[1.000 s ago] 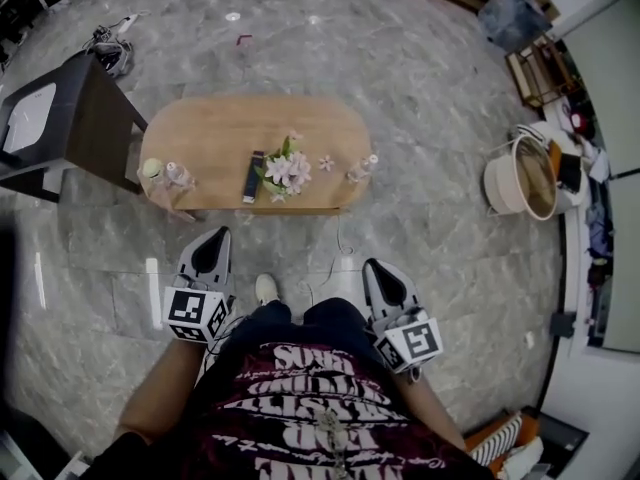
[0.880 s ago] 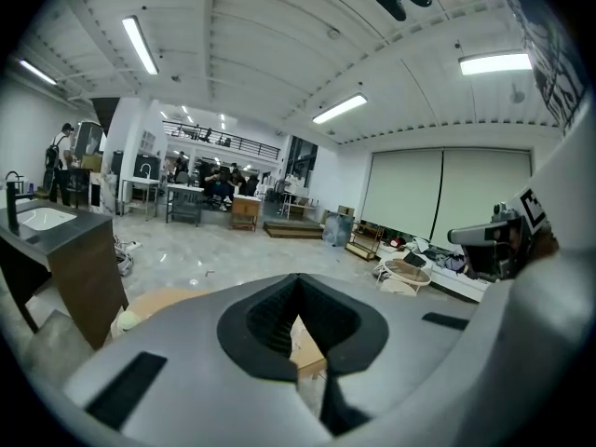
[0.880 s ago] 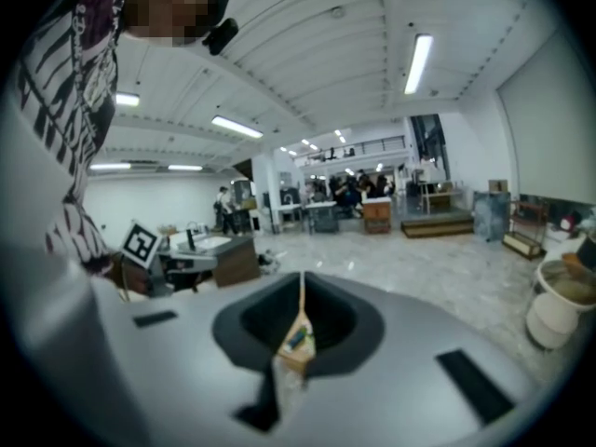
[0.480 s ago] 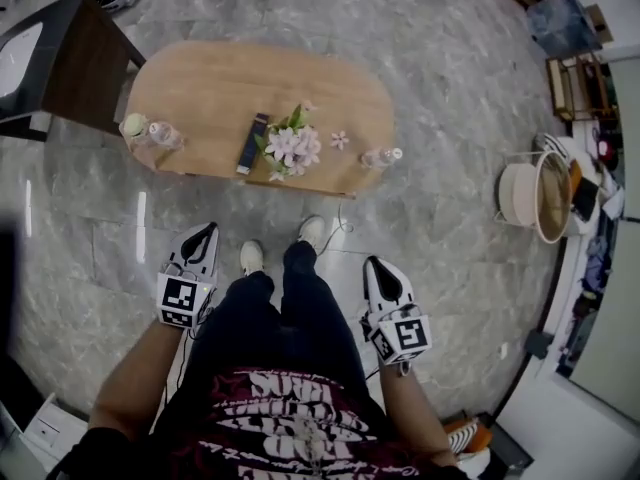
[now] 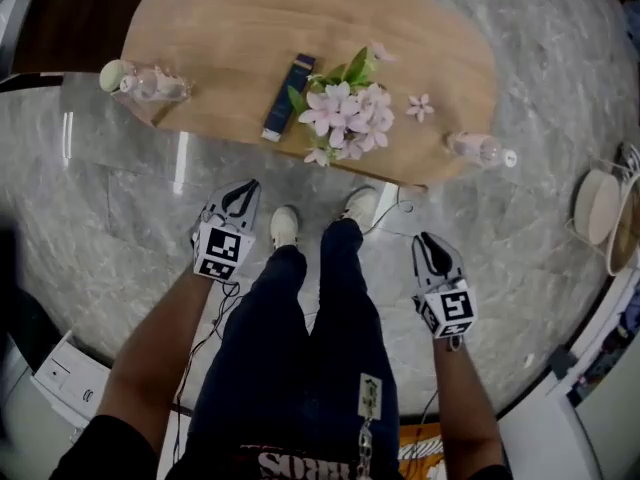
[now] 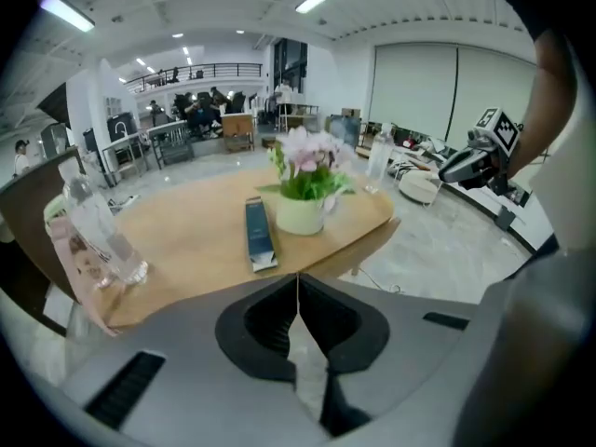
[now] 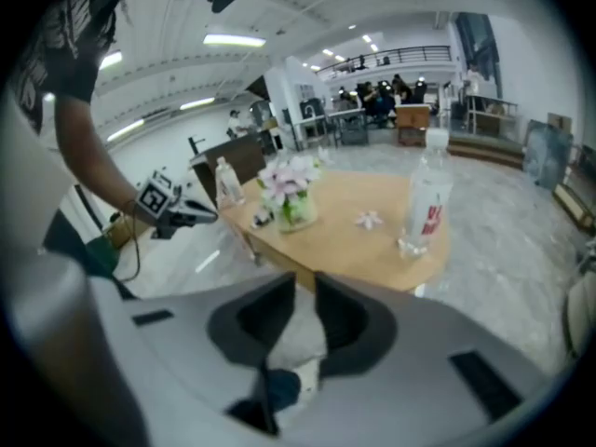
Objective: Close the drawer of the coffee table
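The oval wooden coffee table (image 5: 230, 38) fills the top of the head view, and no drawer front shows plainly in any view. My left gripper (image 5: 241, 190) hangs shut and empty over the floor, just short of the table's near edge. My right gripper (image 5: 428, 238) is lower right, also short of that edge. In the left gripper view the left gripper (image 6: 298, 277) has its tips touching, pointed at the table (image 6: 196, 231). In the right gripper view the right gripper (image 7: 305, 282) holds nothing, with only a thin slit between its jaws.
On the table stand a pot of pink flowers (image 5: 345, 108), a dark blue box (image 5: 288, 96), a lying bottle (image 5: 150, 83) and another bottle (image 5: 480, 150). The person's white shoes (image 5: 285, 226) stand between the grippers. A white basket (image 5: 595, 206) is at right, a dark chair (image 5: 60, 18) top left.
The head camera has dropped and come closer to the table. Both grippers have sunk and moved forward toward the table's near edge.
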A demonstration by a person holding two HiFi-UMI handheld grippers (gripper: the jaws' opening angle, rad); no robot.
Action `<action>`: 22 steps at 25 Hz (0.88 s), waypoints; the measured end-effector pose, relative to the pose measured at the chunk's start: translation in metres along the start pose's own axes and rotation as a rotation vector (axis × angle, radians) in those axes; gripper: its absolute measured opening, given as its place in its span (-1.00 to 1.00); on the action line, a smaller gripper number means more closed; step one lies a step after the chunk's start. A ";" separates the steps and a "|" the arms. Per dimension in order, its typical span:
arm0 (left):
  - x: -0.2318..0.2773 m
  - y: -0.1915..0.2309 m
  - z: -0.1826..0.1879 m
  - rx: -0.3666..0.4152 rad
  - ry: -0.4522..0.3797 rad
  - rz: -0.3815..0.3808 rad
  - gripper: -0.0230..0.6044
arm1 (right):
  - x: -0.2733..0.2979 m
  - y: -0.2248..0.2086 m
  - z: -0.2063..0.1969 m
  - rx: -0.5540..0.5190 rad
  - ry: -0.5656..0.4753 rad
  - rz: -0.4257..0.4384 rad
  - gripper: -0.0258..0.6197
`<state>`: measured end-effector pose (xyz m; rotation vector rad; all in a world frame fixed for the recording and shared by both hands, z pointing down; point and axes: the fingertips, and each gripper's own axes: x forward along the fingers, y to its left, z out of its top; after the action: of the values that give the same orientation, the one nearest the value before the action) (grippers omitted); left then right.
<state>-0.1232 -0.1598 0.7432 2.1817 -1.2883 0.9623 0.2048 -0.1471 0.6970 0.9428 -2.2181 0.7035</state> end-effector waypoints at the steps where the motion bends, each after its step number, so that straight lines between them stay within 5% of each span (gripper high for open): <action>1: 0.018 0.002 -0.018 -0.005 0.029 0.000 -0.82 | 0.015 -0.010 -0.017 -0.025 0.034 0.010 -0.53; 2: 0.035 0.003 -0.036 -0.009 0.061 -0.001 -0.68 | 0.029 -0.018 -0.033 -0.050 0.071 0.018 -0.28; 7: 0.097 0.011 -0.095 -0.004 0.161 0.021 -0.37 | 0.078 -0.061 -0.092 -0.220 0.182 0.024 -0.20; 15: 0.132 0.020 -0.087 0.059 0.105 0.048 -0.21 | 0.131 -0.102 -0.127 -0.426 0.266 0.011 -0.18; 22: 0.162 0.010 -0.071 0.070 0.116 0.009 -0.22 | 0.166 -0.107 -0.118 -0.571 0.272 0.010 -0.19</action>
<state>-0.1029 -0.2121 0.9111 2.1389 -1.2288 1.1365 0.2335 -0.2050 0.9177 0.5120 -2.0095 0.1603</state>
